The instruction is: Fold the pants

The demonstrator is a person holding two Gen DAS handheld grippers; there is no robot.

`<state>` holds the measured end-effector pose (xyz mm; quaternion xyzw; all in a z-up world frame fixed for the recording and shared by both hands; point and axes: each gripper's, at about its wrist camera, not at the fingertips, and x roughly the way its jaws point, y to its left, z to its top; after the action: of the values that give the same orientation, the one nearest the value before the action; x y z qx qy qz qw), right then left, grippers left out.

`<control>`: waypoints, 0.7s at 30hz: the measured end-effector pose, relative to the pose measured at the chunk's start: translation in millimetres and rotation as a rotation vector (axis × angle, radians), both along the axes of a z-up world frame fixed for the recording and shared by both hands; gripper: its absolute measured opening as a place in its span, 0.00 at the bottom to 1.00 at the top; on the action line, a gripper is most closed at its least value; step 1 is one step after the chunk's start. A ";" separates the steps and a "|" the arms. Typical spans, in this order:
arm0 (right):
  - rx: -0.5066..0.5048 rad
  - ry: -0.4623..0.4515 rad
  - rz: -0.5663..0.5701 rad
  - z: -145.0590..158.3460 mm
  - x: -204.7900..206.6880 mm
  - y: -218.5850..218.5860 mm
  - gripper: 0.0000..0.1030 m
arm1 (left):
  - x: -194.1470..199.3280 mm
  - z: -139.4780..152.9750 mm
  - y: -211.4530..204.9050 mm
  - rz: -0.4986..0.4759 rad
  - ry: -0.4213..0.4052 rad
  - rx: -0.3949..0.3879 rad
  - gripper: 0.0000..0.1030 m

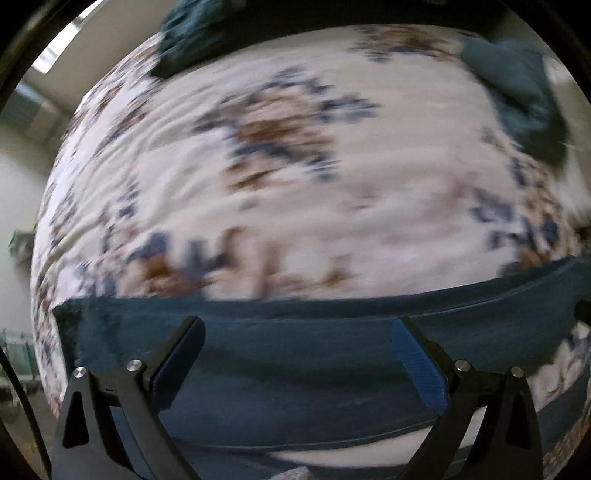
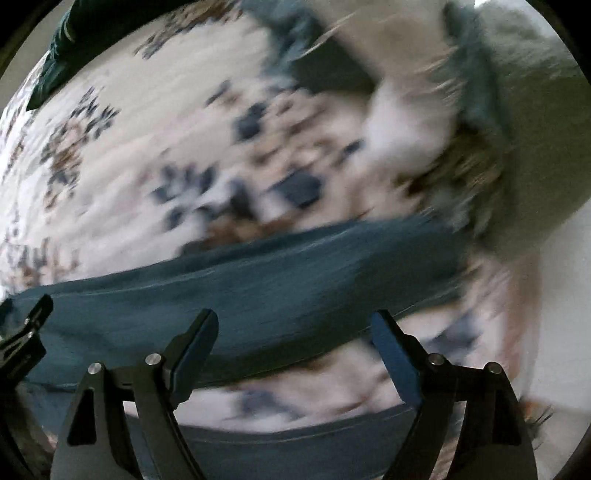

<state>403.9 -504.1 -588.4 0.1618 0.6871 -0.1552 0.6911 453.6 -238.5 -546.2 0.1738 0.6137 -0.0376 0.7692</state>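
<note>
With my left gripper [image 1: 297, 334] and right gripper [image 2: 295, 326] both spread and empty, I judge these teal pants [image 1: 295, 354] soft, light and floppy, best pinched along the folded edge.

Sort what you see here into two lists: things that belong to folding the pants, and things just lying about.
Belongs to the job:
- teal pants
- left tongs, open
- right tongs, open

Just lying about:
- flowered bedsheet
- dark green cloth
- bluish cloth

Open left tongs [image 1: 297, 338] above teal pants [image 1: 295, 354]
</note>
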 end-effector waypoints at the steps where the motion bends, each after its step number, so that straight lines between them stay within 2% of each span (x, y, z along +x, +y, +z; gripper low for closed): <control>1: 0.038 0.010 -0.022 -1.6 1.3 17.5 0.84 | 2.7 -0.1 22.0 0.030 0.005 0.015 1.00; 3: 0.184 0.016 -0.131 -18.0 -12.8 43.6 0.84 | 0.2 -0.1 60.1 0.094 0.013 0.033 1.00; 5: 0.312 0.013 -0.292 -36.2 -34.5 58.6 0.84 | -2.7 -3.4 103.5 0.171 0.027 0.052 1.00; 9: 0.427 -0.049 -0.642 -70.4 -80.1 60.9 0.84 | -18.2 -17.2 178.9 0.283 0.055 0.102 1.00; 10: 0.438 -0.062 -0.683 -79.5 -86.5 62.1 0.83 | -20.8 -22.6 193.5 0.306 0.062 0.105 1.00; 11: 0.450 -0.087 -0.729 -90.6 -92.1 61.3 0.78 | -23.5 -27.2 205.9 0.327 0.066 0.112 1.00; 13: 0.429 -0.118 -0.756 -99.9 -93.7 61.0 0.54 | -27.2 -33.4 219.9 0.349 0.069 0.116 1.00; 14: 0.403 -0.148 -0.755 -99.1 -93.1 62.7 0.24 | -28.4 -36.5 224.7 0.358 0.069 0.115 1.00; 15: 0.373 -0.167 -0.738 -93.6 -92.1 64.6 0.05 | -29.1 -37.8 227.4 0.361 0.070 0.111 1.00; 19: 0.310 -0.238 -0.673 -52.7 -98.6 73.3 0.05 | -32.1 -37.3 224.1 0.346 0.075 0.088 1.00; 21: 0.301 -0.172 -0.590 -53.1 -97.3 80.7 0.09 | -32.4 -36.3 215.1 0.322 0.075 0.088 1.00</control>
<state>306.6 -423.4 -641.5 0.4666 0.5650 -0.2309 0.6402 421.3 -23.4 -582.5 0.1051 0.6630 0.1063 0.7335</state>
